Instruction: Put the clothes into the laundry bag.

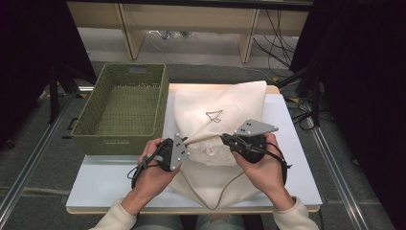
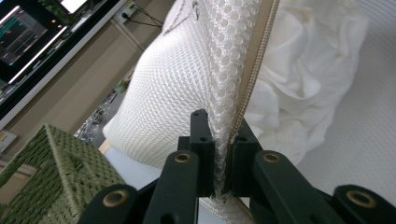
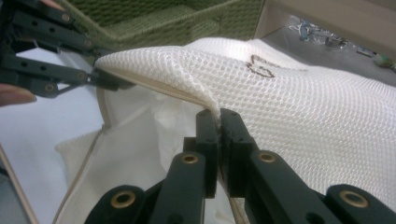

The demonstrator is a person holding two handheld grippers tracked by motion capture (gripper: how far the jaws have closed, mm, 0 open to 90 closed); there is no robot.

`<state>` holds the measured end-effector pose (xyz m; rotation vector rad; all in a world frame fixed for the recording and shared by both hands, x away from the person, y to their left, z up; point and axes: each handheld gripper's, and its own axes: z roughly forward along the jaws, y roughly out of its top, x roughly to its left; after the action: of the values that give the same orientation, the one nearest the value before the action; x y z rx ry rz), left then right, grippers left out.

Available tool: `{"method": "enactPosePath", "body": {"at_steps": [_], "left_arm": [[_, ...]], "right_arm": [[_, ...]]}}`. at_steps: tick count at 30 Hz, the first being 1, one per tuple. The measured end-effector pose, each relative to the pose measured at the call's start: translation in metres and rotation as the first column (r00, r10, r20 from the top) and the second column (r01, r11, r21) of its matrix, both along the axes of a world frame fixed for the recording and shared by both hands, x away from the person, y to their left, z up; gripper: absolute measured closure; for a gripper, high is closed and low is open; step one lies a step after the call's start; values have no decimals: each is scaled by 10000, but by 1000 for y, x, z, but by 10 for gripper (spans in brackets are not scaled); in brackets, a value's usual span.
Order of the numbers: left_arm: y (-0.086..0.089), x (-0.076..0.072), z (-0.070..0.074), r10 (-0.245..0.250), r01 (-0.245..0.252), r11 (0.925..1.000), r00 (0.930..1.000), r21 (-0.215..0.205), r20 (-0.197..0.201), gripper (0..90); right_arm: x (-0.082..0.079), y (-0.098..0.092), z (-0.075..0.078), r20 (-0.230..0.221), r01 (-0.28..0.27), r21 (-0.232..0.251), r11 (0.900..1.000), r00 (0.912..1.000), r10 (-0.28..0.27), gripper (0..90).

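– What do we have on the white table [image 1: 110, 184]?

– We have a white mesh bag [image 1: 225, 108] lying in the middle of it. A green woven basket [image 1: 127, 108] stands just beside the bag, on our left.

– What is our left gripper [image 1: 186, 142] doing?

– Its jaws are pinched tight on the top edge of the bag. In the left gripper view [image 2: 223, 140] we see the mesh and its tan hem squeezed between them.

– And our right gripper [image 1: 225, 139]?

– It pinches the same edge, a bit further along. In the right gripper view [image 3: 218, 122] the mesh sits between its closed jaws, and we see the left gripper [image 3: 100, 77] holding the edge too.

– So what does the edge look like?

– It is lifted off the table and stretched between our two grippers. A soft white cloth [image 3: 154, 140] shows inside the bag's mouth. A cord [image 1: 225, 189] loops down toward us.
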<state>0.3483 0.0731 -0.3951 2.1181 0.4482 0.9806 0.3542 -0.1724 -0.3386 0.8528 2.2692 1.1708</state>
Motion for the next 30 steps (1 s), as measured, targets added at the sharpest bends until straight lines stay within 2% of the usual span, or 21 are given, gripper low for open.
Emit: {"method": "enactPosePath", "body": {"at_steps": [3, 4, 5, 6, 9, 10, 12, 13, 14, 16, 18, 19, 20, 23, 28, 29, 30], "left_arm": [[0, -3, -4, -176, 179, 9996, 9997, 209, -161, 822], [0, -4, -6, -259, 267, 9990, 9994, 354, -217, 820], [-1, -5, -9, -295, 303, 9985, 9994, 445, -186, 818], [-1, -6, -11, -388, 401, 9976, 9990, 573, -239, 817], [-3, -8, -19, -637, 677, 9924, 9971, 1025, -412, 811], [-4, -9, -21, -674, 710, 9929, 9969, 951, -411, 810], [-4, -10, -22, -795, 847, 9877, 9959, 1318, -440, 808], [-5, -11, -23, -883, 962, 9851, 9942, 1424, -606, 806], [-5, -11, -25, -870, 935, 9864, 9948, 1352, -526, 804], [-5, -12, -26, -910, 997, 9842, 9937, 1462, -650, 803], [-5, -13, -28, -1055, 1154, 9806, 9919, 1582, -701, 801], [-5, -14, -30, -1079, 1195, 9805, 9909, 1562, -804, 801], [-5, -14, -32, -1126, 1254, 9783, 9900, 1651, -847, 799], [-6, -16, -38, -1246, 1427, 9717, 9867, 1884, -1045, 792], [-8, -17, -48, -1348, 1605, 9673, 9812, 1964, -1383, 786], [-8, -18, -50, -1384, 1657, 9661, 9798, 1982, -1447, 786], [-8, -18, -51, -1383, 1663, 9664, 9791, 1960, -1488, 786]], "right_arm": [[-5, -2, -5, -466, -188, -248, 9995, 9988, 176, 871], [-5, -3, -8, -248, -322, -396, 9987, 9992, 312, 871], [-6, -3, -11, -619, -317, -369, 9988, 9977, 294, 870], [-7, -4, -13, -759, -432, -499, 9978, 9963, 394, 869], [-6, -6, -22, -1063, -640, -826, 9945, 9928, 550, 867], [-7, -7, -25, -1212, -594, -865, 9945, 9914, 487, 867], [-8, -8, -28, -1512, -442, -962, 9944, 9881, 293, 867], [-7, -8, -31, -1502, -582, -1040, 9929, 9877, 422, 867], [-8, -9, -33, -1631, -495, -1042, 9933, 9861, 320, 867], [-7, -9, -37, -1720, -663, -1209, 9905, 9841, 449, 867], [-9, -9, -42, -1798, -460, -1243, 9912, 9834, 231, 866], [-9, -9, -45, -2035, -714, -1395, 9876, 9782, 420, 865], [-9, -8, -49, -1998, -694, -1373, 9881, 9790, 410, 865], [-10, -8, -58, -2317, -728, -1580, 9847, 9722, 347, 864], [-10, -7, -70, -2806, -935, -1882, 9777, 9591, 377, 862], [-9, -6, -73, -2780, -956, -1910, 9769, 9598, 396, 862], [-8, -5, -75, -2994, -947, -2016, 9749, 9536, 307, 862]]}}
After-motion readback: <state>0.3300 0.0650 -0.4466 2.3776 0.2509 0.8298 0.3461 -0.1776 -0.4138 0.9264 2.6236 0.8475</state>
